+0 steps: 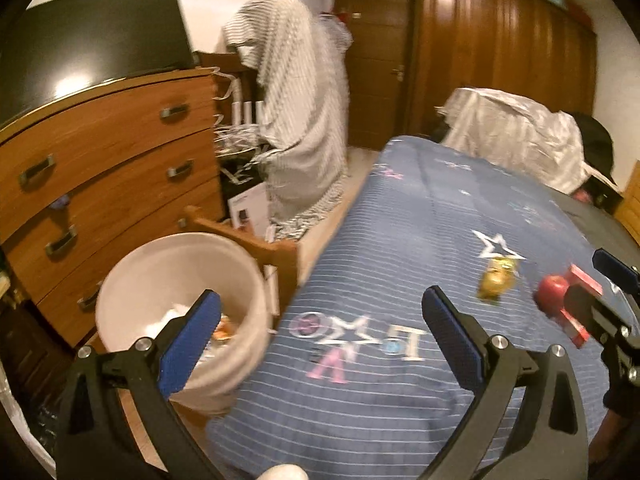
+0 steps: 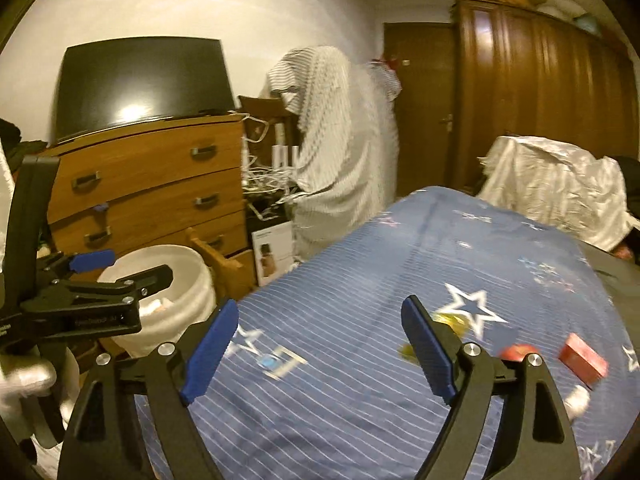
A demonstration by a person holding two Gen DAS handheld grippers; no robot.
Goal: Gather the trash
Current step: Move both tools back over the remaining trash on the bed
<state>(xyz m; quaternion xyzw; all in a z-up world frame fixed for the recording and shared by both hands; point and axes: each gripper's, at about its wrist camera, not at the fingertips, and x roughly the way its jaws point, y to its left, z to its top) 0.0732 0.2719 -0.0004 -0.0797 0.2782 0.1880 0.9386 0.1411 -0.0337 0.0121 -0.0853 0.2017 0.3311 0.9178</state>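
Both grippers were empty: the left gripper stood spread wide with nothing between its pads, and the right gripper gaped too. The trash still lay on the bed: from the left wrist, a gold wrapper at two o'clock of the jaws, a red ball and a red box further round at three. The risks, as I judged them: the soft cover could bunch into the pads with a flat wrapper, the round ball could roll off, and two grippers working side by side could collide. The bucket sat at nine o'clock beside the bed, already holding white crumpled paper and something orange.
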